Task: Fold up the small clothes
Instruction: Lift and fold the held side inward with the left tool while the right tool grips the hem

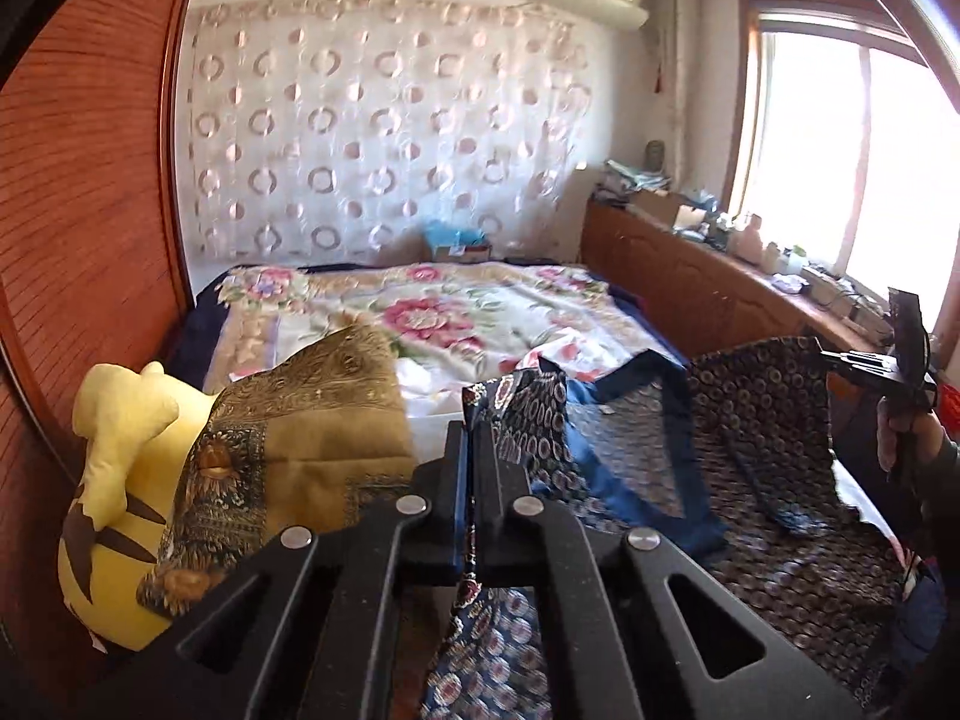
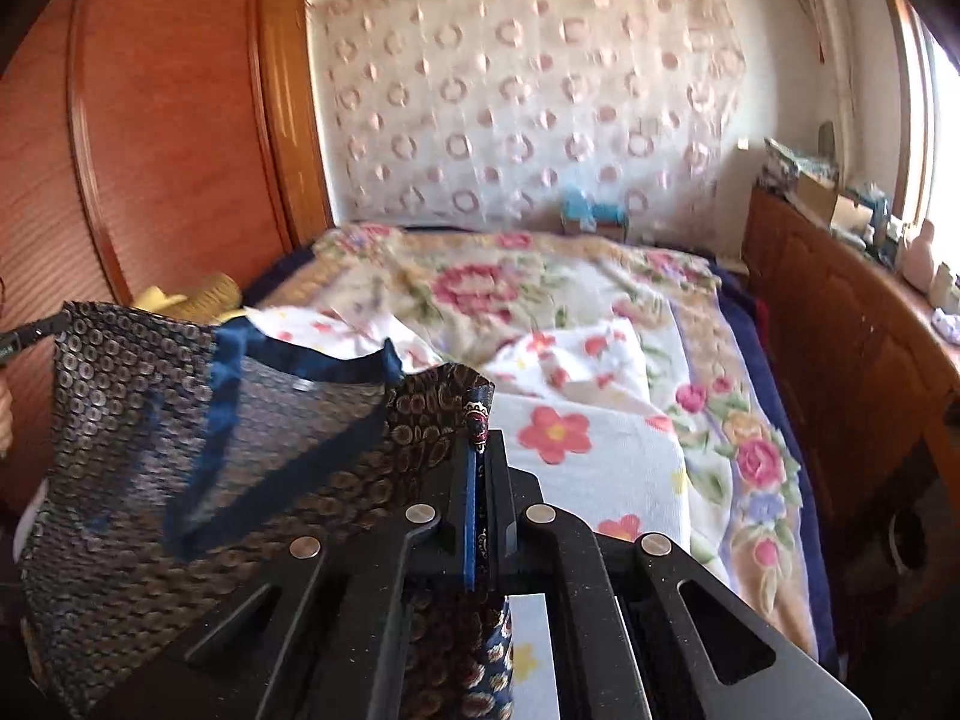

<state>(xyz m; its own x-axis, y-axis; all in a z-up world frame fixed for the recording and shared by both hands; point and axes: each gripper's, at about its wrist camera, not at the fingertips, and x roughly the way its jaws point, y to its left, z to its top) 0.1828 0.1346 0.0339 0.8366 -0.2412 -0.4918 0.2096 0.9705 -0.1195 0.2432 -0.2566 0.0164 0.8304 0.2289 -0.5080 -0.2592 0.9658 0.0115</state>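
Left gripper [image 1: 471, 450]: jaws clamped on one edge of the dark patterned garment [image 1: 750, 420], fabric pinched between the pads. Right gripper [image 2: 477, 462]: jaws clamped on another edge of the same garment, its blue trim caught between the pads. The garment hangs spread between the two grippers, lifted above the bed [image 2: 630, 312] with the floral blanket. A brown patterned cloth [image 1: 312, 420] lies left of the garment, draped over a yellow plush toy [image 1: 120, 480]
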